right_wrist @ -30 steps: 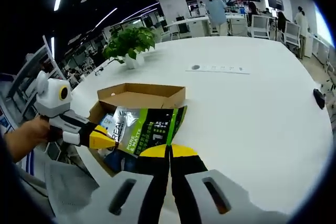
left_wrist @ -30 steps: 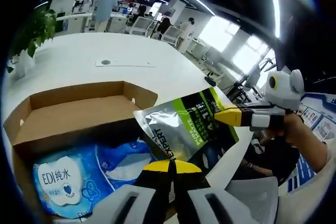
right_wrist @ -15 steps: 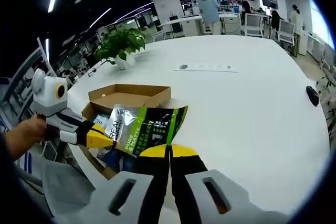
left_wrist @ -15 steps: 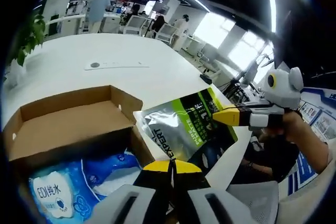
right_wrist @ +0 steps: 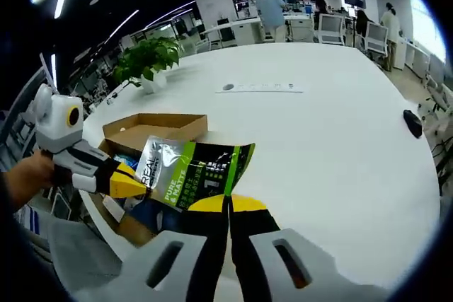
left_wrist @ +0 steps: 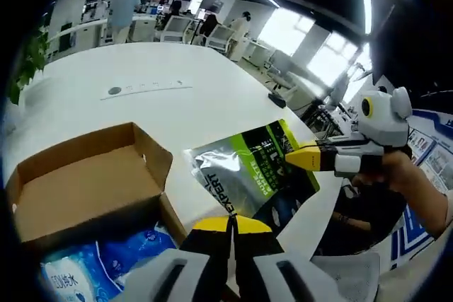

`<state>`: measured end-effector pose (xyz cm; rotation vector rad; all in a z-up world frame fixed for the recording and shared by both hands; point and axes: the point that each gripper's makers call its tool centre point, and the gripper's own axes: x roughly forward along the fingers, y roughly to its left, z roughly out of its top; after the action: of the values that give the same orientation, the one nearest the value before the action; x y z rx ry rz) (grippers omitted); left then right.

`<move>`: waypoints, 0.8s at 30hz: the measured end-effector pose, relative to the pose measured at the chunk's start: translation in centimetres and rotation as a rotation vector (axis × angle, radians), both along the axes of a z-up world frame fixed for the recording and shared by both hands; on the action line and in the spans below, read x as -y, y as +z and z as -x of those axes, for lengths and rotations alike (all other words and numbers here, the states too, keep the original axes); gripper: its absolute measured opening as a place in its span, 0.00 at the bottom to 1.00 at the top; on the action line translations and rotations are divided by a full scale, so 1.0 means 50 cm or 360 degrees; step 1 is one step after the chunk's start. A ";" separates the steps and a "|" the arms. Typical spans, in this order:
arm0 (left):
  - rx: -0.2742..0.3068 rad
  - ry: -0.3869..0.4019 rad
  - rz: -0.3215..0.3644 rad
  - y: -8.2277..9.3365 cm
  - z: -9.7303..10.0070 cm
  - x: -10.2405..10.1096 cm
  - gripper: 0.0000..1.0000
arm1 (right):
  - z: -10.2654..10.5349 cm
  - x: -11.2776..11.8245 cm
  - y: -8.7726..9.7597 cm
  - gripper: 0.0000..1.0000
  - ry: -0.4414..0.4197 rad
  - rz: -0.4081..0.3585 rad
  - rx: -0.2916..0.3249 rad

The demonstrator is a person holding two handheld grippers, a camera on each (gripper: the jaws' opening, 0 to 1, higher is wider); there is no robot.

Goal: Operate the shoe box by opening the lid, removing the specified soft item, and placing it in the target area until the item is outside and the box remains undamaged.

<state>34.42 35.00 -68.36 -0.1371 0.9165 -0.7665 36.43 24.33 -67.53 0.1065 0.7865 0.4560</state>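
My pouch (left_wrist: 248, 175) hides part of the shoe box's (left_wrist: 92, 182) near wall in the left gripper view. Its lower edge is lost behind my left gripper (left_wrist: 228, 225). Beside the pouch, the blue wipes pack (left_wrist: 85, 270) is cut off at the picture's edge. In the right gripper view the pouch (right_wrist: 191, 178) covers most of the box (right_wrist: 152, 126) interior; its fine print is too small to read.

Both views look closely along their jaws from opposite sides, sharing the pouch (left_wrist: 249, 172) and box (right_wrist: 152, 127)
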 end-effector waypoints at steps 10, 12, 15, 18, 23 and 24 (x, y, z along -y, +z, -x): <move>-0.0100 0.0080 -0.0050 -0.033 -0.036 0.026 0.00 | -0.037 0.027 -0.032 0.00 -0.0044 0.0019 -0.0049; -0.0134 0.0118 -0.0056 -0.041 -0.044 0.028 0.00 | -0.044 0.029 -0.040 0.00 -0.0049 0.0024 -0.0060; -0.0178 0.0170 -0.0056 -0.052 -0.053 0.034 0.00 | -0.057 0.035 -0.051 0.00 -0.0056 0.0033 -0.0070; -0.0209 0.0203 -0.0057 -0.064 -0.059 0.037 0.00 | -0.069 0.037 -0.062 0.00 -0.0055 0.0039 -0.0079; -0.0263 0.0261 -0.0067 -0.082 -0.068 0.038 0.00 | -0.084 0.036 -0.080 0.00 -0.0050 0.0039 -0.0102; -0.0268 0.0267 -0.0082 -0.087 -0.069 0.038 0.00 | -0.088 0.035 -0.085 0.00 -0.0048 0.0037 -0.0109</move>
<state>37.89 33.11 -72.71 -0.2330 1.0693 -0.5814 40.81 22.59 -71.79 0.1126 0.8558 0.4160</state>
